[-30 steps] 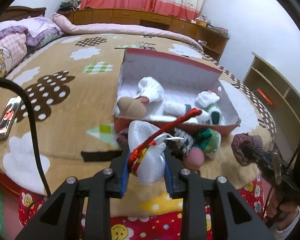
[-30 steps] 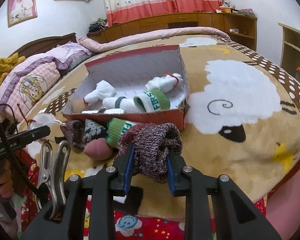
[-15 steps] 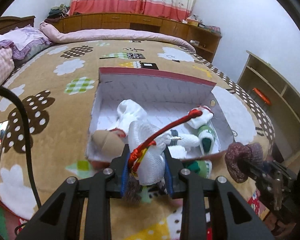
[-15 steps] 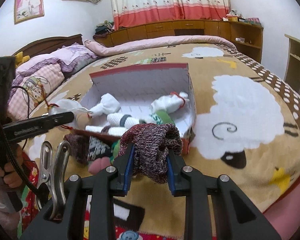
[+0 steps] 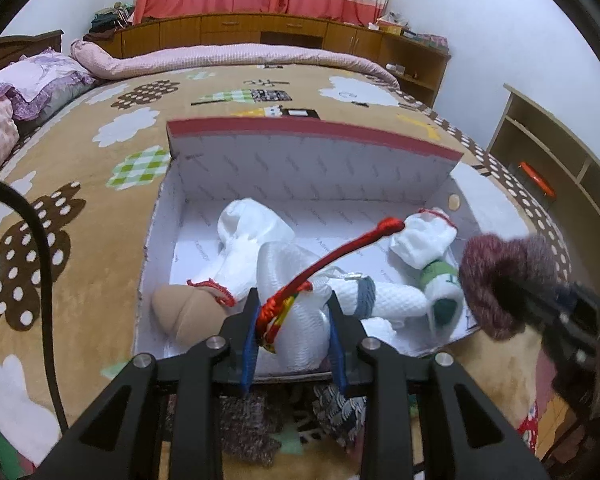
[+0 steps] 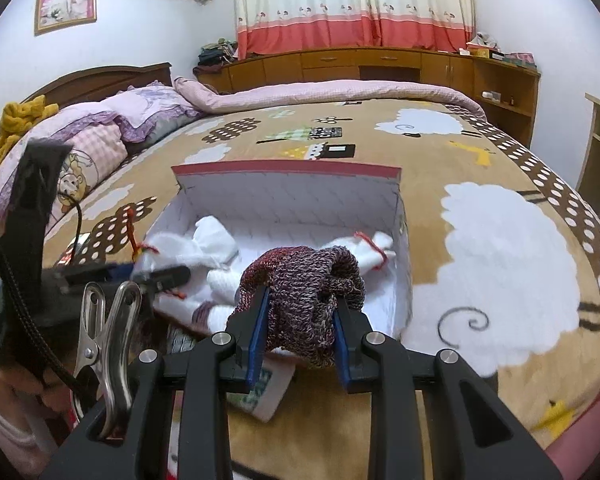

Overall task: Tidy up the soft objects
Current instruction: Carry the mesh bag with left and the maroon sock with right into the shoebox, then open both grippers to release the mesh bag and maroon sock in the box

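Note:
An open cardboard box [image 5: 312, 160] with a red rim and white inside lies on the bed; it also shows in the right wrist view [image 6: 292, 192]. It holds several rolled socks: white ones [image 5: 248, 232], a beige one [image 5: 184, 312], a green-cuffed one [image 5: 440, 284]. My left gripper [image 5: 294, 320] is shut on a white sock bundle [image 5: 296, 280] with a red cord [image 5: 340, 252], over the box's near edge. My right gripper [image 6: 298, 332] is shut on a maroon knit sock [image 6: 300, 280], over the box's near right corner; that sock also shows in the left wrist view [image 5: 496, 276].
Dark patterned socks [image 5: 336, 408] lie on the brown cartoon blanket [image 5: 80, 160] in front of the box. A green-lettered sock [image 6: 264, 392] lies below my right gripper. Pillows [image 6: 100, 140] are at the left, wooden cabinets [image 6: 380, 64] behind, a shelf unit [image 5: 560, 168] at the right.
Both grippers have moved forward and up with their socks, from in front of the box to over its near edge. The loose socks in front have slipped below my fingers.

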Tool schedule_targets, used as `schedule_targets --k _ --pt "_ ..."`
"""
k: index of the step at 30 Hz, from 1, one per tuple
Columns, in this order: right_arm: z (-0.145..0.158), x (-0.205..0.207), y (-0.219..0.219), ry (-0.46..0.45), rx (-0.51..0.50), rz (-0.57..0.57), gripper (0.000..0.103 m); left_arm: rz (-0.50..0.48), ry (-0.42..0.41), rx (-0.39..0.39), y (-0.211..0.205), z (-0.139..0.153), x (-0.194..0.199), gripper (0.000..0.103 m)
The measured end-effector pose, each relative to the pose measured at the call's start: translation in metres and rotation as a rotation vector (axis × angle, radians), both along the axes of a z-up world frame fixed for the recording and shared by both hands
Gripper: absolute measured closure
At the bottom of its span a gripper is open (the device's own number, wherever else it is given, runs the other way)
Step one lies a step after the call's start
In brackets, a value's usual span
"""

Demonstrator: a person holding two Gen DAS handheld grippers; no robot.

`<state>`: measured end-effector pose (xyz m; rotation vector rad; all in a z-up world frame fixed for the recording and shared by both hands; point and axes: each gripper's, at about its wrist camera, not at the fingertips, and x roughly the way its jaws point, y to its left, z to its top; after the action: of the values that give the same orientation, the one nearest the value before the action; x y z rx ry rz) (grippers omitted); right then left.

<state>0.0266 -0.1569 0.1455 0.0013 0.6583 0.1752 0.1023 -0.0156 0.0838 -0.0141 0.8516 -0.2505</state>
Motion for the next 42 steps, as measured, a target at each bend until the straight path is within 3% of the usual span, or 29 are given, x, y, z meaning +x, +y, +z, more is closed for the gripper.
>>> schedule_targets --k 17,24,39,42 --pt "-0.009 0.061 0.025 0.025 -0.010 0.035 0.074 0.007 0.035 -0.016 0.003 -0.018 0.009 0.073" --pt "-0.026 0.088 0.033 0.070 -0.026 0.036 0.074 0.011 0.040 -0.028 0.006 -0.020 0.010 0.073" --pt "-0.044 0.097 0.034 0.108 -0.052 0.044 0.070 0.010 0.044 -0.027 0.007 -0.023 0.012 0.072" --pt "-0.042 0.095 0.034 0.101 -0.056 0.041 0.067 0.002 0.039 -0.013 0.005 -0.020 0.010 0.065"
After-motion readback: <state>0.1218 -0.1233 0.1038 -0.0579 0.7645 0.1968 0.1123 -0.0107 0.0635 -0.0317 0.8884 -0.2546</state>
